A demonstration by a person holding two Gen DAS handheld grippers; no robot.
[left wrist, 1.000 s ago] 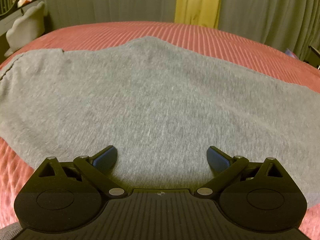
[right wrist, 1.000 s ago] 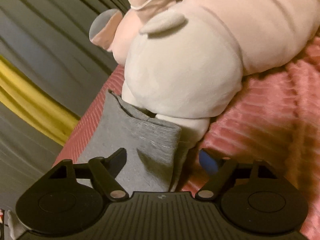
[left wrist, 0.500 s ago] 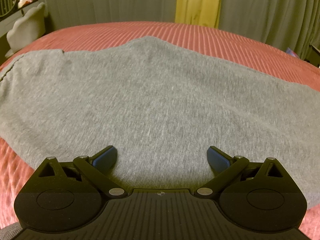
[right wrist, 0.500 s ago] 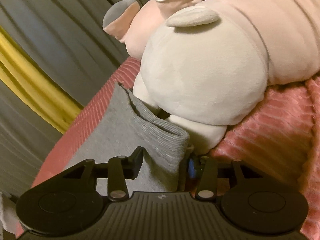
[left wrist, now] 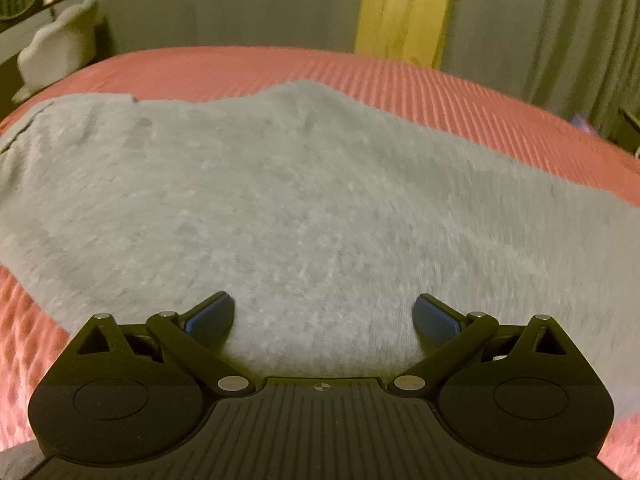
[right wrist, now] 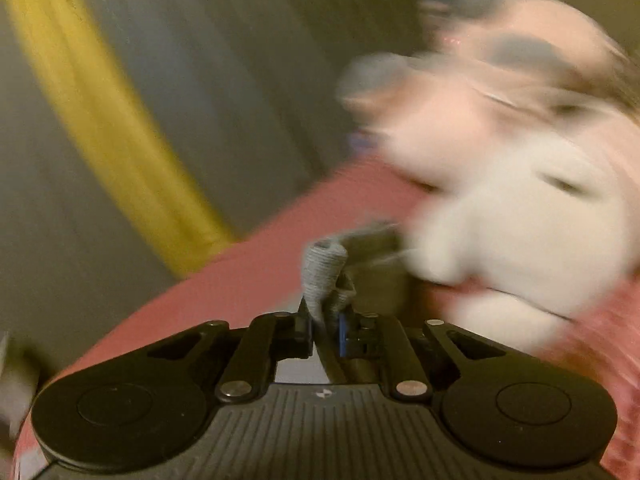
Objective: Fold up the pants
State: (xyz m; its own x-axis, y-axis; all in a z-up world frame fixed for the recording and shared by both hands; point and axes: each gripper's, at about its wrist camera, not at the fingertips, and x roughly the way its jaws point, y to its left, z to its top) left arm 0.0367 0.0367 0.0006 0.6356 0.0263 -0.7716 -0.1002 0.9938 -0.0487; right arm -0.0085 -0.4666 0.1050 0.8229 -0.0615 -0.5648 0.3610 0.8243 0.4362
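The grey pants (left wrist: 304,208) are lying spread flat across the pink ribbed bedspread (left wrist: 460,96), filling most of the left wrist view. The left tool (left wrist: 323,316) is hovering low over the near part of the fabric with its blue-padded fingers (left wrist: 210,316) standing wide apart and nothing between them.

The right tool (right wrist: 325,330) is pinching a ribbed grey cuff (right wrist: 324,270) of the pants, its jaws drawn almost together on the bunched cloth, which is sticking up just past the fingertips. This view is heavily blurred. A big pink and white plush toy (right wrist: 520,208) is lying on the bedspread (right wrist: 248,276) just beside the held cuff, crowding the right side of the picture; whether it is touching the cloth is not clear through the blur.

Grey curtains (left wrist: 224,4) with a yellow strip (left wrist: 404,8) are hanging behind the bed. At the far left of the left wrist view, a pale grey cushion-like shape (left wrist: 56,48) is sitting beyond the bed's edge.
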